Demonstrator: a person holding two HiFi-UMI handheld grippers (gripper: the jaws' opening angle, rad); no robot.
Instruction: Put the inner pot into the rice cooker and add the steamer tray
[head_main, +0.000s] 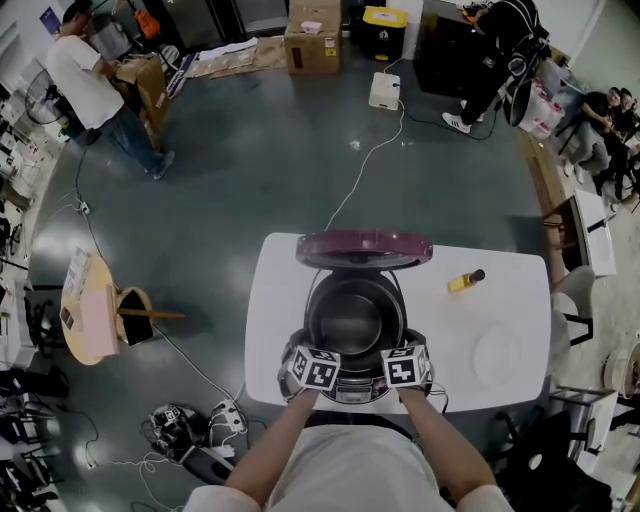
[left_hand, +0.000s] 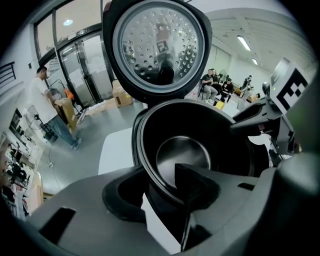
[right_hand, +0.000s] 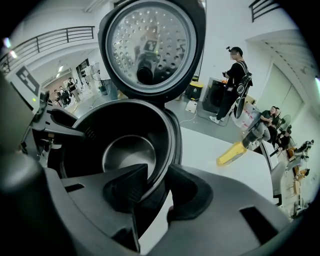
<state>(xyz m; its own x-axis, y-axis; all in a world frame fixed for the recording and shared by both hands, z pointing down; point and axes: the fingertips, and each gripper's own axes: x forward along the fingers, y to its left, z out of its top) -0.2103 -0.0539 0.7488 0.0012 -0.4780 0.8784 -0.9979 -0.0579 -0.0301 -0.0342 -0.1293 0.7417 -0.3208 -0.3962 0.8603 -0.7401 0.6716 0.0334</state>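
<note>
Nearest, the left gripper (left_hand: 160, 172) straddles the near rim of the inner pot (left_hand: 195, 150), one jaw outside the wall and one inside. Its jaws stand moderately wide, and a sliver of the pot's shiny floor shows between the inner pad and the wall, so it grips nothing. The right gripper (right_hand: 157, 170) sits a little along the same rim, its jaws narrower and pinching the pot's wall from both sides. In the head view the pot sits down inside the rice cooker (head_main: 352, 392), which stands on the white table (head_main: 275, 300) with its lid (head_main: 365, 248) tipped fully back.

By my reading the first step is at its end: the pot is in its well and only needs letting go. The next move calls for both tongs to open clear of the rim and lift away without dragging the pot askew. A pale round piece (head_main: 497, 352) lies flat on the table to the right, well apart from the cooker. It looks like the steamer tray, though it is too washed out against the tabletop to be sure. A yellow bottle (head_main: 465, 281) lies near it. The tray would have to be carried across and set level on the pot's mouth.
</note>
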